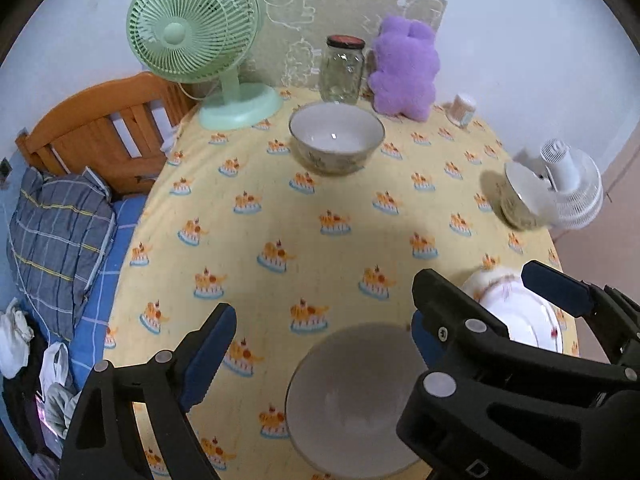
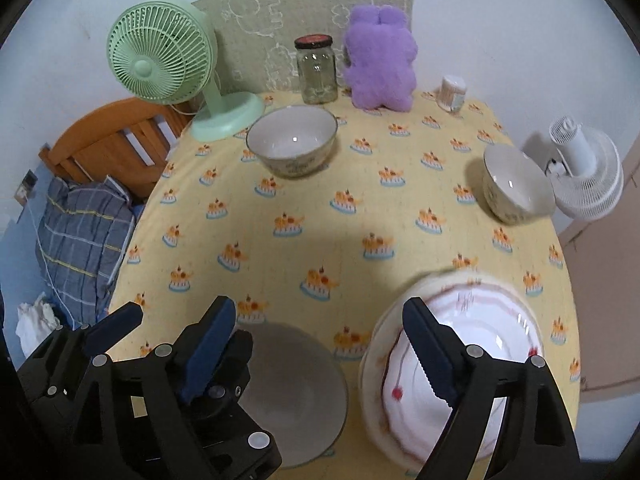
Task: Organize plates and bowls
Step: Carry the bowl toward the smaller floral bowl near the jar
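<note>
Both grippers hang above the near edge of the worktop (image 2: pixel 320 216), which has a yellow cloth with a cake print. Left gripper (image 1: pixel 324 312) fingers are spread wide and hold nothing; the grey bowl (image 1: pixel 352 400) sits on the cloth right below the gap, not touched. Right gripper (image 2: pixel 320 320) fingers are also released and empty, with the right finger over the stack of white plates (image 2: pixel 480 320) with red trim, just beside the grey bowl; cannot tell any contact. Large patterned bowl (image 2: pixel 292 140) stands upright further back, mid-worktop, near the green fan (image 2: pixel 160 52). Small patterned bowl (image 2: pixel 514 184) is by the right edge, well apart from the others, close to the white fan (image 2: pixel 588 172) behind it. Along the back wall: glass jar (image 2: pixel 316 70) with red lid, purple plush (image 2: pixel 378 60), small white container (image 2: pixel 452 92). Bed with wooden headboard (image 2: pixel 116 140) and plaid pillow (image 2: pixel 80 232) to the left.
</note>
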The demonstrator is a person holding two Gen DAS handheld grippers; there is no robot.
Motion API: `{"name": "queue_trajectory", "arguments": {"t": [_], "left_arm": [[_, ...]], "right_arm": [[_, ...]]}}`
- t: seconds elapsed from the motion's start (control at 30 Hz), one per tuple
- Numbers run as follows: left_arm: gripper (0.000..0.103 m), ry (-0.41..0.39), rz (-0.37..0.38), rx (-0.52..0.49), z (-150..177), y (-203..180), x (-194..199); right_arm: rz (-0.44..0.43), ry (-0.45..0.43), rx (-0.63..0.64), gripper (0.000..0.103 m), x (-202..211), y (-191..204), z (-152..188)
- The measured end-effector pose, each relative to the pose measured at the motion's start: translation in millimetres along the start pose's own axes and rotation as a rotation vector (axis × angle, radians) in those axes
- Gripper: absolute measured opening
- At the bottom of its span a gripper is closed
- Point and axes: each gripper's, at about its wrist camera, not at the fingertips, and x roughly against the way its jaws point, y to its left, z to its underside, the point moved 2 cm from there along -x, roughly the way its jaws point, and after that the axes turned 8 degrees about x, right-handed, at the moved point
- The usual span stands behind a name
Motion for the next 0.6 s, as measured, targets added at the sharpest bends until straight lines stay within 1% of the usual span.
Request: {"name": "queue_trajectory", "arguments": {"t": [0.13, 0.3, 0.4, 0.53, 0.6], "left_arm": [[0.091, -0.022, 0.003, 0.010, -21, -9, -8], [0.090, -0.060, -0.042, 0.029, -51, -21, -23], [0.089, -0.075, -0.063, 0.059, -67, -24, -34], [0.087, -0.093, -0.081, 0.122, -89, -24, -52], [0.085, -0.097, -0.088, 0.142, -101, -22, -61]], "right_arm": [[-0.045, -0.027, 0.026, 0.088, -9, -11, -23], [-0.076, -0.058, 0.051, 0.088, -27, -26, -58], [-0.074, -0.065, 0.069, 0.088, -39, -34, -78], [-0.035, -0.074, 0.097, 0.088, -55, -42, -106], [-0.046, -0.080, 0.108, 0.088, -64, -44, -119]]}}
